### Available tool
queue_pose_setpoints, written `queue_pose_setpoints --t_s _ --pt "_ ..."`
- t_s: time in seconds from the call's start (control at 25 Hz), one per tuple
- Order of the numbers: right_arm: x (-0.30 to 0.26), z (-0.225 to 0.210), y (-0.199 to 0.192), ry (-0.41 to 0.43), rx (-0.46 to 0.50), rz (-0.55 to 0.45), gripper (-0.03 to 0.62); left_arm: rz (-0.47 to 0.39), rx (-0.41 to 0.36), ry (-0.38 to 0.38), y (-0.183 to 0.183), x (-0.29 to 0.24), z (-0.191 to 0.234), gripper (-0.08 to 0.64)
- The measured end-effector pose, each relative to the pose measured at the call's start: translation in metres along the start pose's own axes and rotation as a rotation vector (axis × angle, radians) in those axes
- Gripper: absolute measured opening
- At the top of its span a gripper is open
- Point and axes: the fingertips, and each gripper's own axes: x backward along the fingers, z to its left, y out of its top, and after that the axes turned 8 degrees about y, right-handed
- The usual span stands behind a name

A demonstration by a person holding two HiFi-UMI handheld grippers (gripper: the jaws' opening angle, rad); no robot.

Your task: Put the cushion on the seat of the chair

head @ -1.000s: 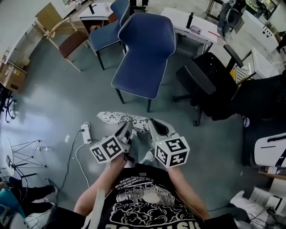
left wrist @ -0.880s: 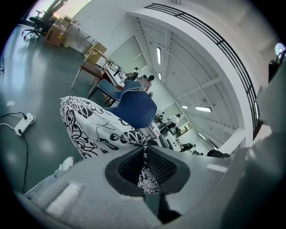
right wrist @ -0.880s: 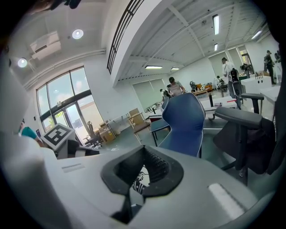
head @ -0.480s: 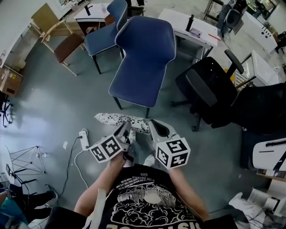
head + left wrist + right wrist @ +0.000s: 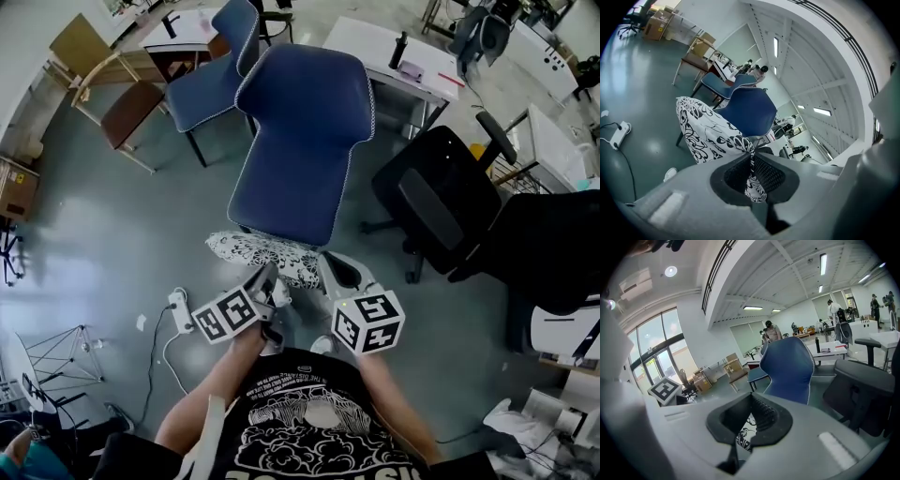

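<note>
A white power strip (image 5: pixel 180 310) lies on the grey floor (image 5: pixel 94 234) at the left. The left gripper (image 5: pixel 268 279) has its fingers pinching a corner of the black-and-white patterned cushion (image 5: pixel 265 254). The cushion hangs between the 2 grippers, off the floor, at the front edge of the blue chair (image 5: pixel 300 141), whose seat is bare. The right gripper (image 5: pixel 335 269) pinches the cushion's other edge. A black office chair (image 5: pixel 441 202) stands further right.
</note>
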Motion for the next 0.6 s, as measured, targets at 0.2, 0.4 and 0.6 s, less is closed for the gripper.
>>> queue_pose_setpoints --t_s 0.2,0.4,0.6 --pt "-0.03 -0.006 0.009 -0.023 -0.01 0.031 -0.006 0.035 0.011 -0.008 0.024 -0.021 0.006 0.018" --pt "-0.058 -0.011 0.022 -0.045 0.001 0.056 -0.006 0.059 0.02 -0.031 0.051 -0.044 0.009 0.018" --pt "-0.084 -0.014 0.033 -0.071 0.011 0.071 -0.006 0.086 0.021 -0.075 0.078 -0.068 0.007 0.018"
